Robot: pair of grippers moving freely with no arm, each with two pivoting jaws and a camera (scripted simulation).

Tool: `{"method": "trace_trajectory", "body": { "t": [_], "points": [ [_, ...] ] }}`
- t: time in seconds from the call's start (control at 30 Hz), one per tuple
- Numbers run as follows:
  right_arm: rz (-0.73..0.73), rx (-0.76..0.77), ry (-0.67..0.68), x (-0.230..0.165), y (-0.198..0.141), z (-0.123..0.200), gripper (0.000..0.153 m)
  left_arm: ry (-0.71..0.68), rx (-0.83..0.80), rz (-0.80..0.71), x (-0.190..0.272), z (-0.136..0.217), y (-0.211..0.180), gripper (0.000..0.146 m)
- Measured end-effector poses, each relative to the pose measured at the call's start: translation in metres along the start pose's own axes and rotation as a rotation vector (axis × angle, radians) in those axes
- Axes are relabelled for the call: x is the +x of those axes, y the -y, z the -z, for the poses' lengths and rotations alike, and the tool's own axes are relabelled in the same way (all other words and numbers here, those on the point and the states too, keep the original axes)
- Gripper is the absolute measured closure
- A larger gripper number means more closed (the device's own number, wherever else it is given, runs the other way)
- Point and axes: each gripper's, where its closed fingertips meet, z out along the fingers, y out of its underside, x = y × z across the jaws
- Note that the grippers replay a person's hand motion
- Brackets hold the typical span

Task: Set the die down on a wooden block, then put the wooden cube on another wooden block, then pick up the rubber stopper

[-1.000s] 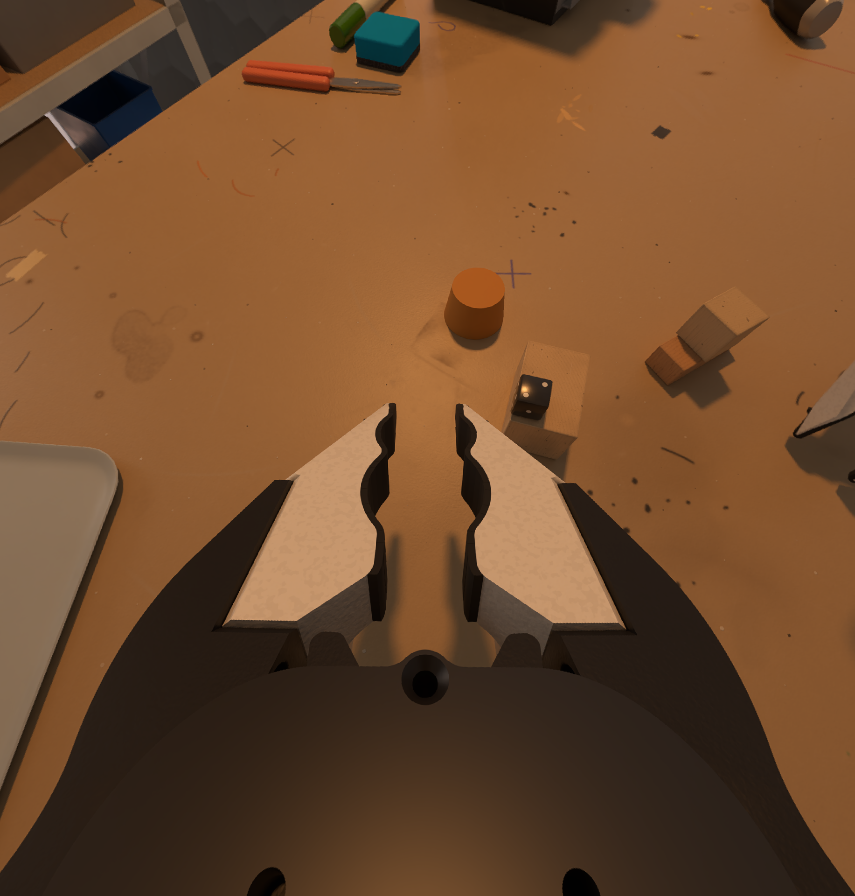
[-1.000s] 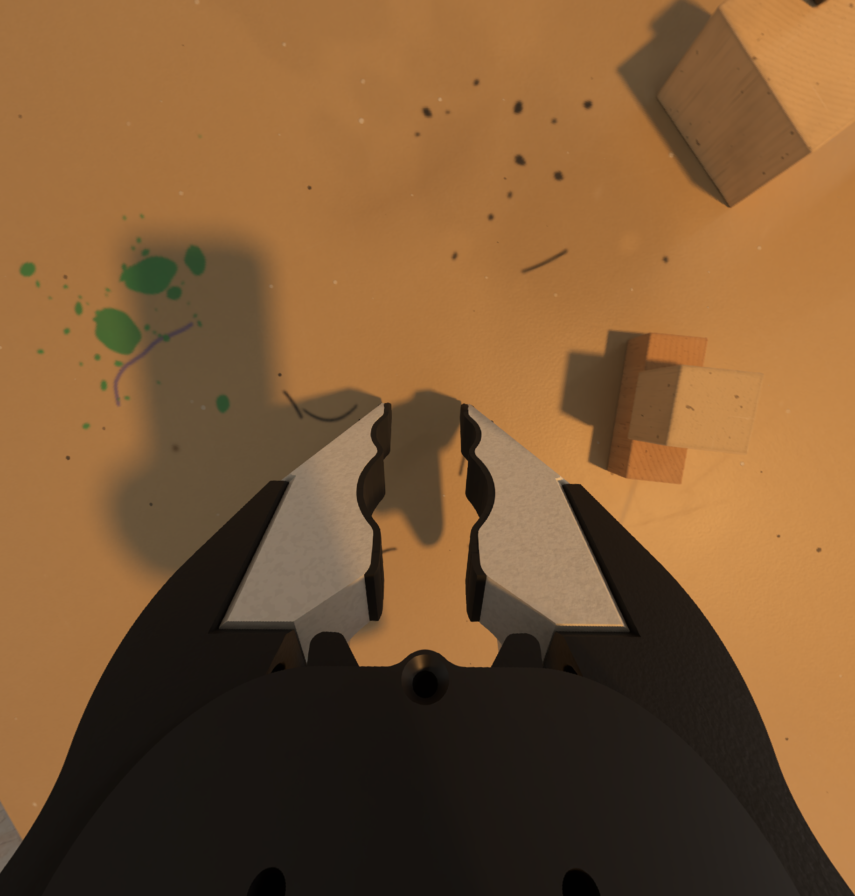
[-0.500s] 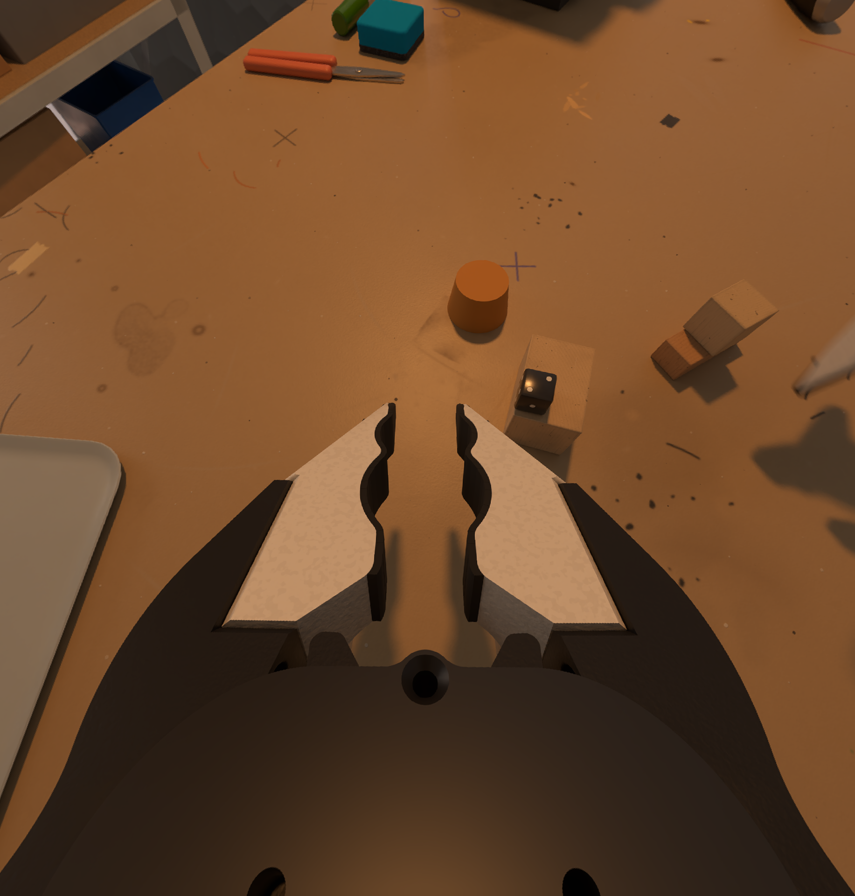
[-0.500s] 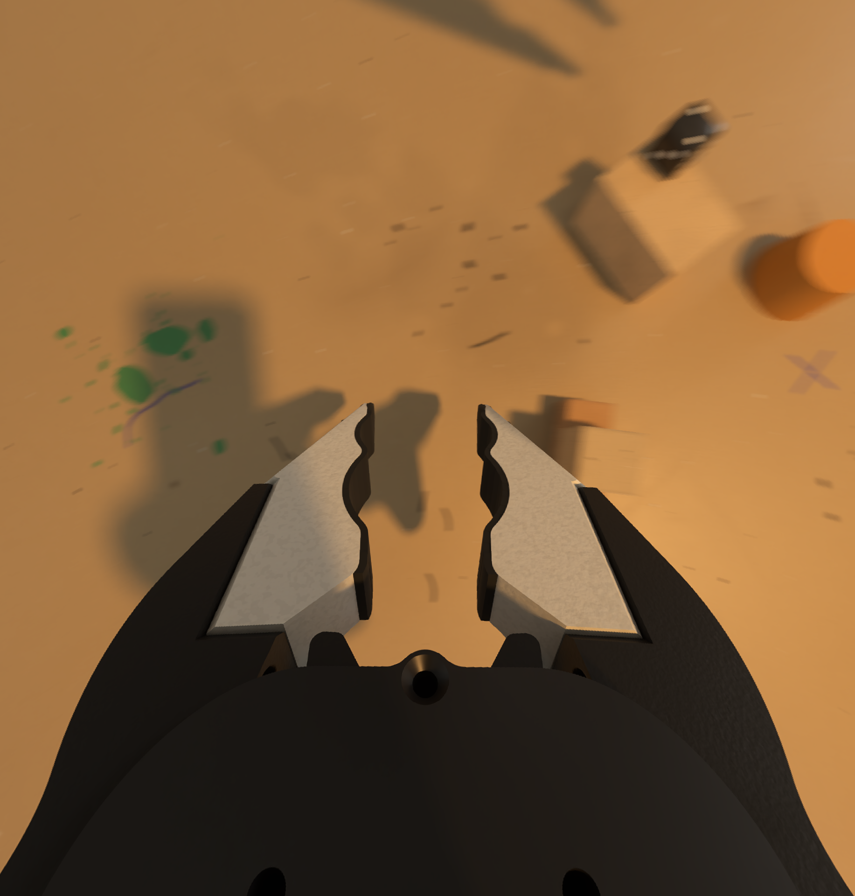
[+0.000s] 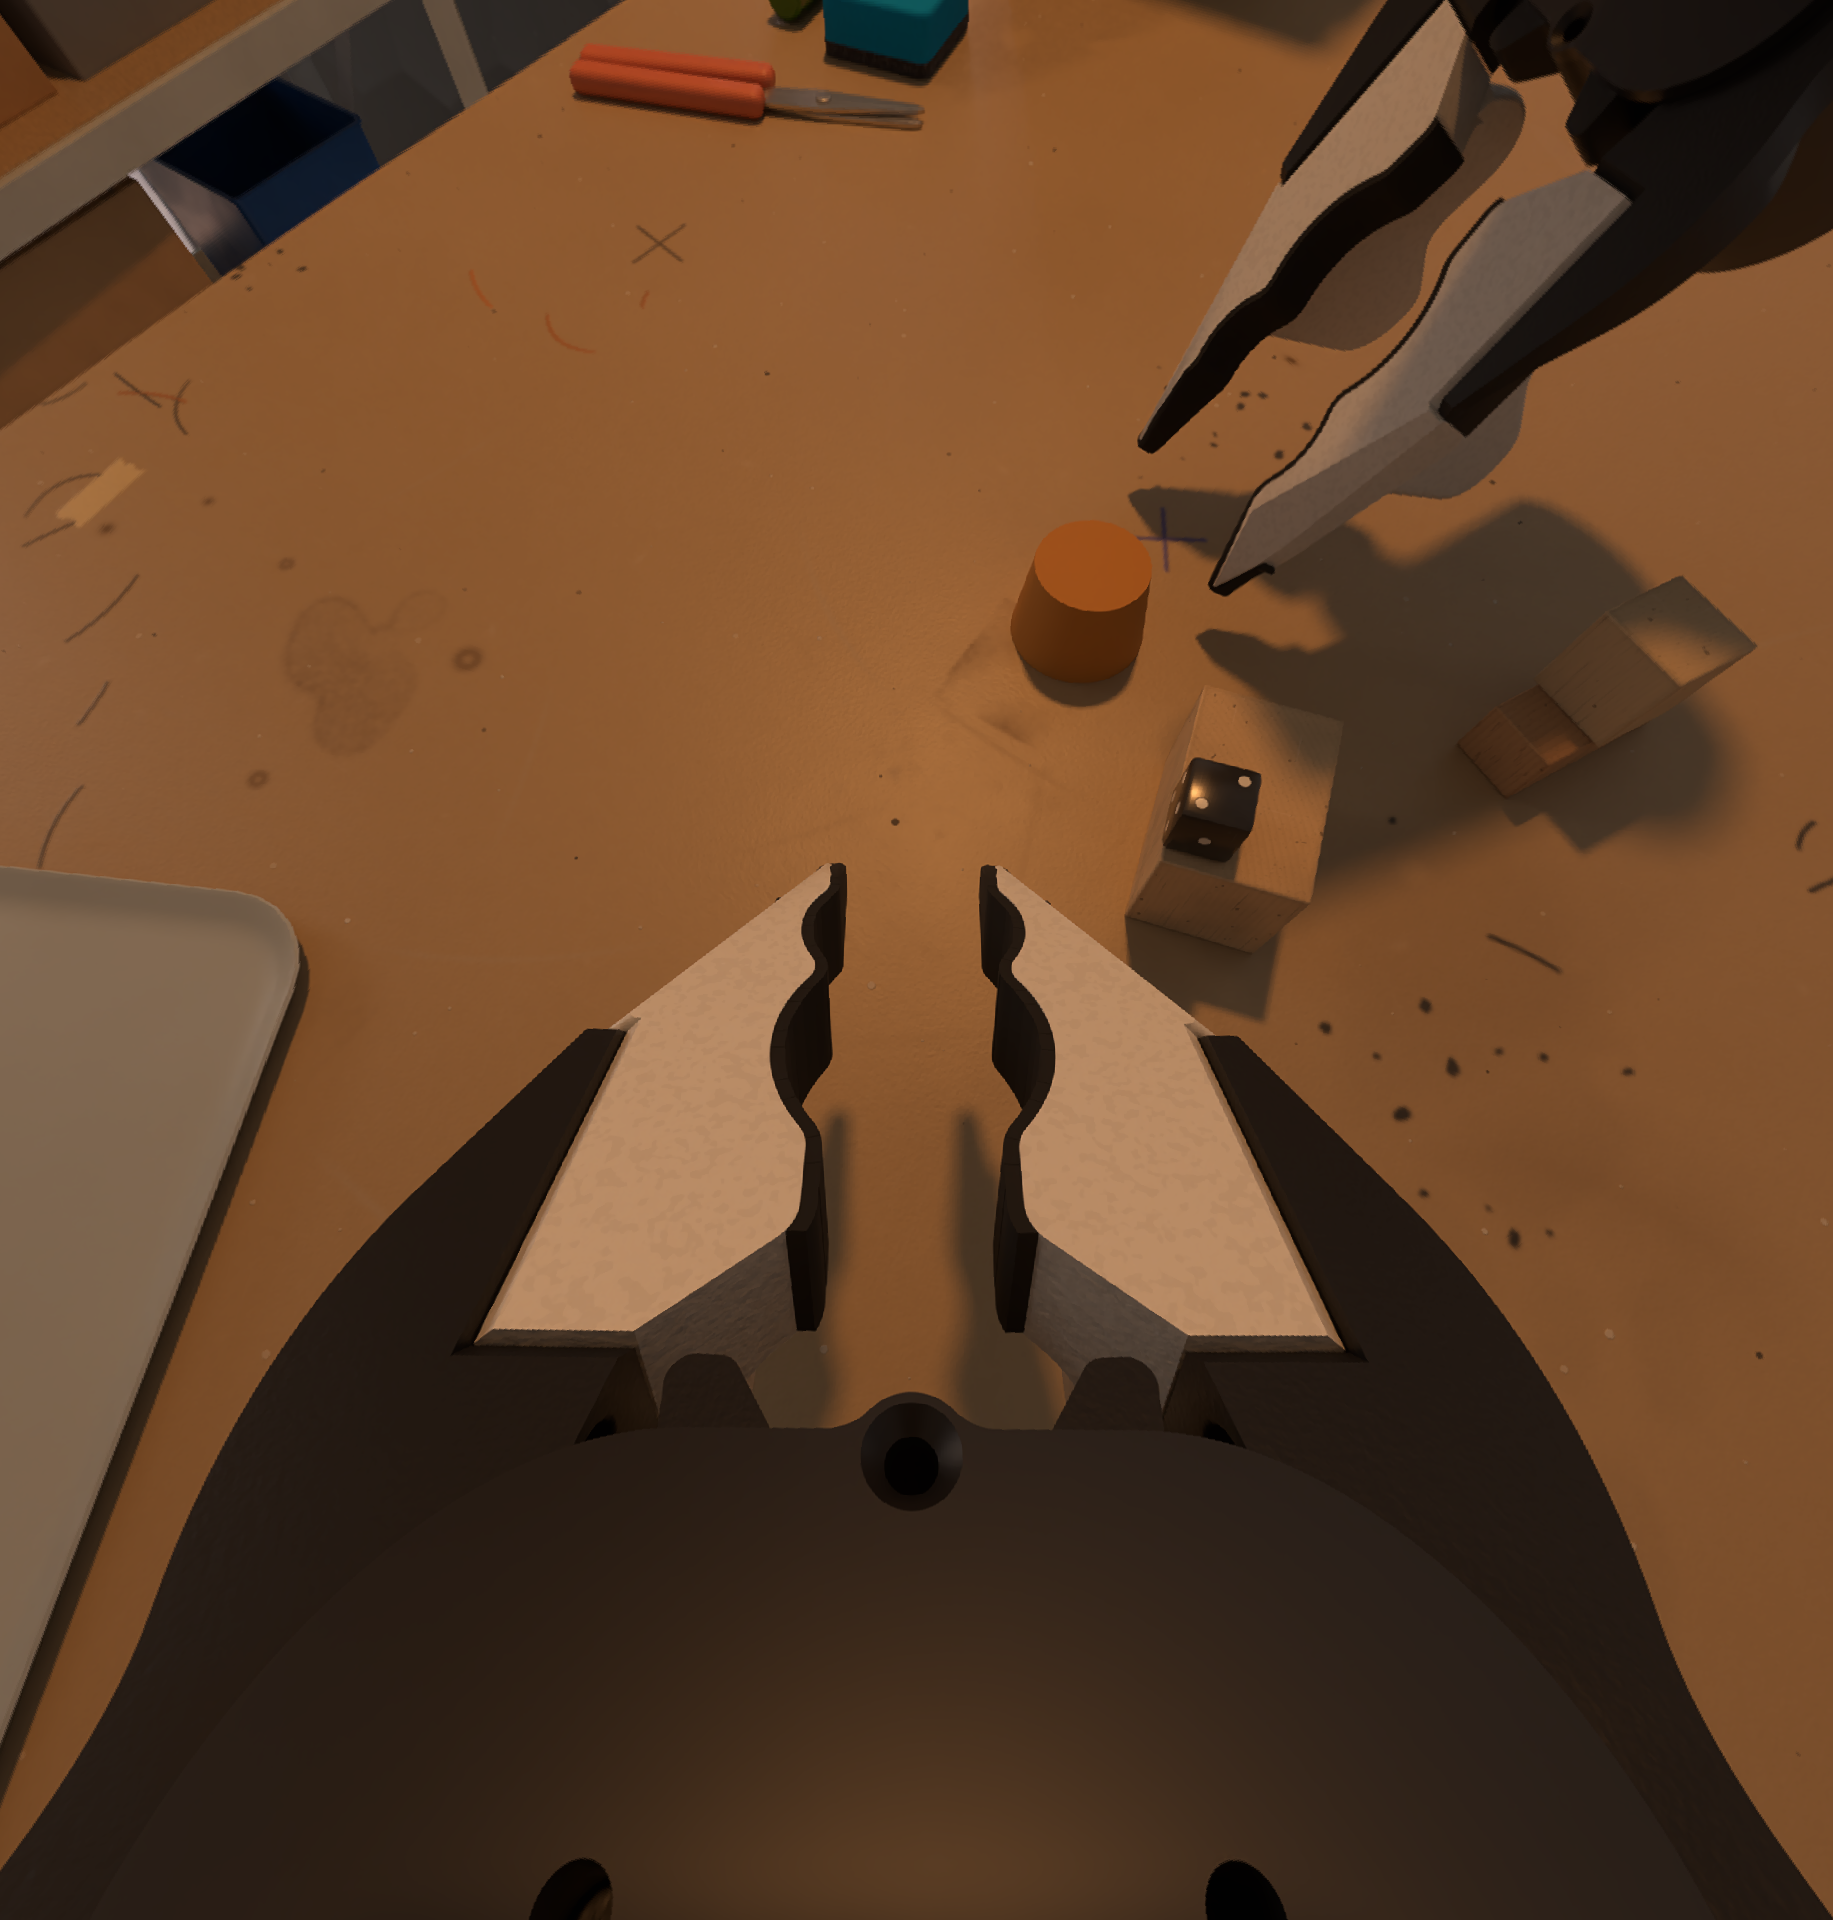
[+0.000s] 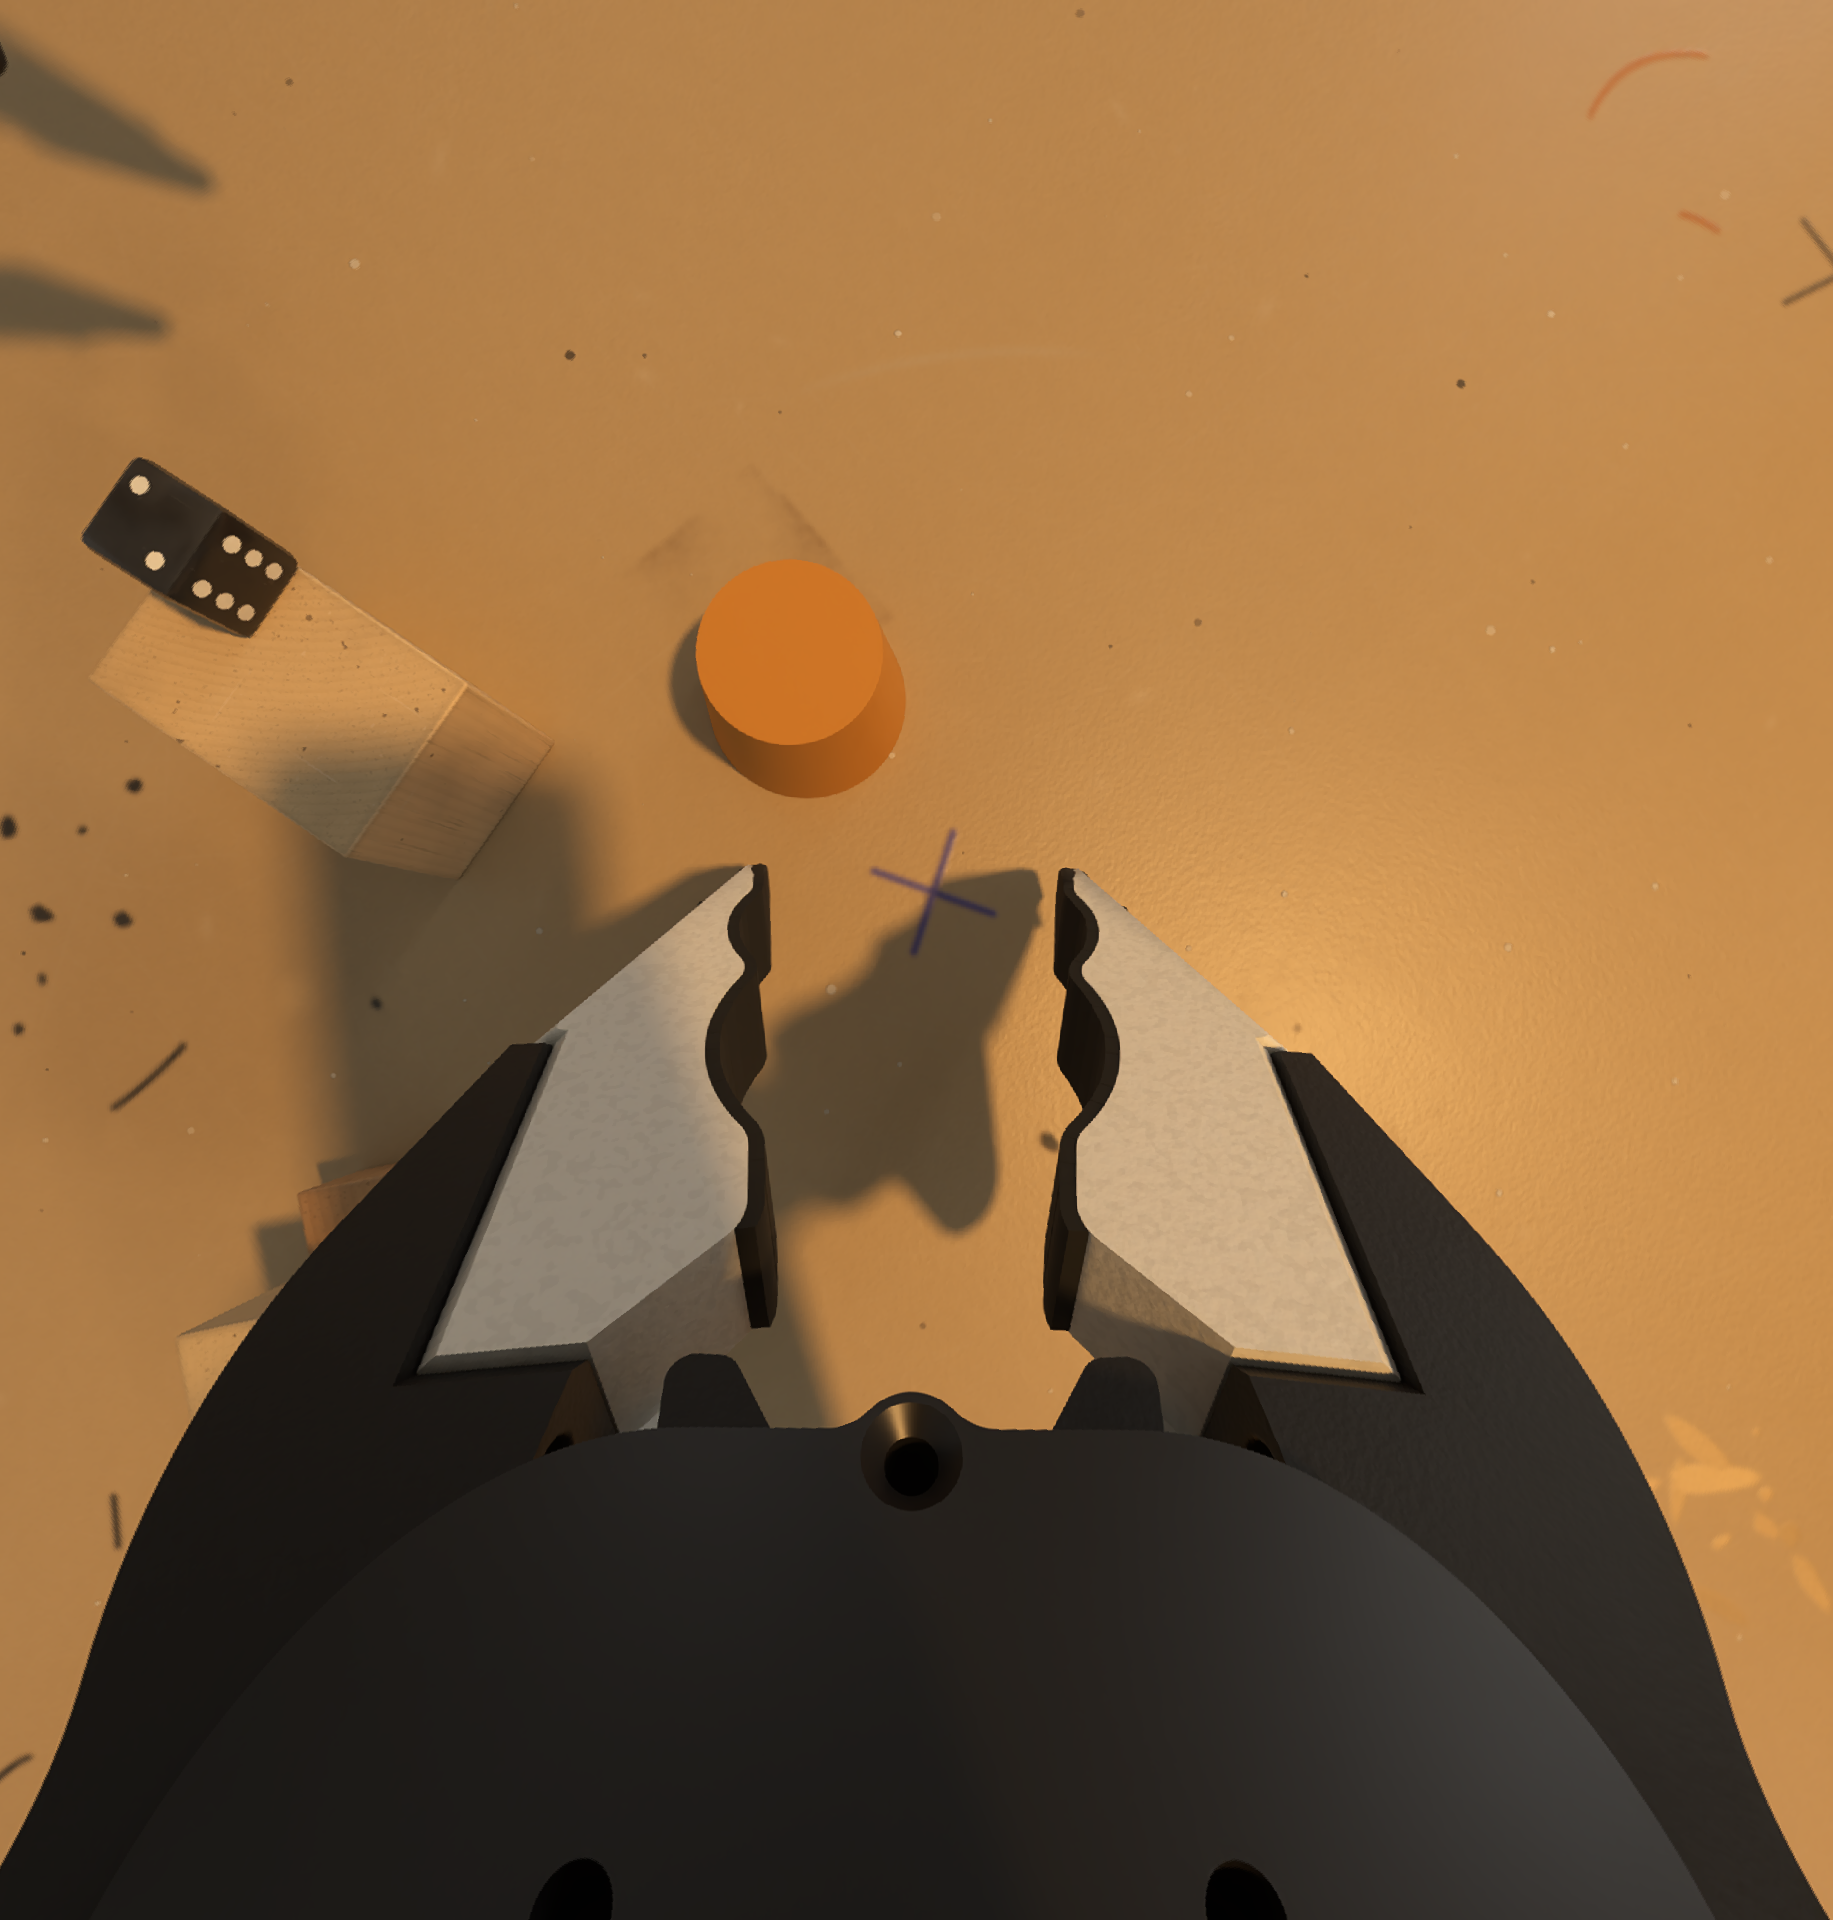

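Note:
The orange rubber stopper stands upright on the brown table. My right gripper is open wide and empty, with its tips just short of the stopper. In the left wrist view it hangs above and right of the stopper. The black die sits on the end of a pale wooden block; both show in the right wrist view, die and block. The wooden cube rests on a second block. My left gripper is slightly open and empty, well short of the stopper.
A grey tray lies at the left. Orange-handled scissors and a teal block lie at the far edge. A shelf with a blue bin stands beyond the table's left edge.
My right gripper has swung away from the cube stack to the stopper and opened its jaws wider. My left gripper has barely moved.

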Motion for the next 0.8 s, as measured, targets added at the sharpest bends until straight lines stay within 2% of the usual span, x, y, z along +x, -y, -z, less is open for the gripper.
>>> {"method": "trace_trajectory", "body": {
  "t": [0.1, 0.2, 0.27, 0.33, 0.5, 0.6, 0.7, 0.8],
  "points": [
    [0.015, -0.005, 0.021, 0.001, 0.002, -0.001, 0.106, -0.004, -0.010, 0.002, 0.000, -0.003, -0.002, 0.121],
    [0.024, 0.001, 0.045, -0.001, 0.003, -0.001, 0.129, -0.007, -0.020, -0.001, 0.001, -0.005, -0.004, 0.121],
    [0.027, 0.002, 0.052, -0.002, 0.003, -0.001, 0.134, -0.008, -0.025, -0.002, 0.002, -0.006, -0.005, 0.121],
    [0.037, 0.003, 0.063, -0.004, 0.004, 0.002, 0.130, -0.008, -0.027, -0.003, 0.002, -0.007, -0.005, 0.121],
    [0.101, 0.032, 0.093, -0.016, 0.016, 0.005, 0.094, -0.009, -0.030, -0.004, 0.003, -0.007, -0.006, 0.121],
    [0.148, 0.008, 0.104, -0.021, 0.020, -0.001, 0.079, -0.008, -0.033, -0.008, 0.003, -0.007, -0.006, 0.121],
    [0.181, -0.023, 0.113, -0.025, 0.022, -0.009, 0.076, -0.007, -0.033, -0.008, 0.003, -0.007, -0.006, 0.121],
    [0.208, -0.052, 0.075, -0.024, 0.021, -0.014, 0.085, -0.006, -0.033, -0.009, 0.002, -0.007, -0.006, 0.121]
  ]
}}
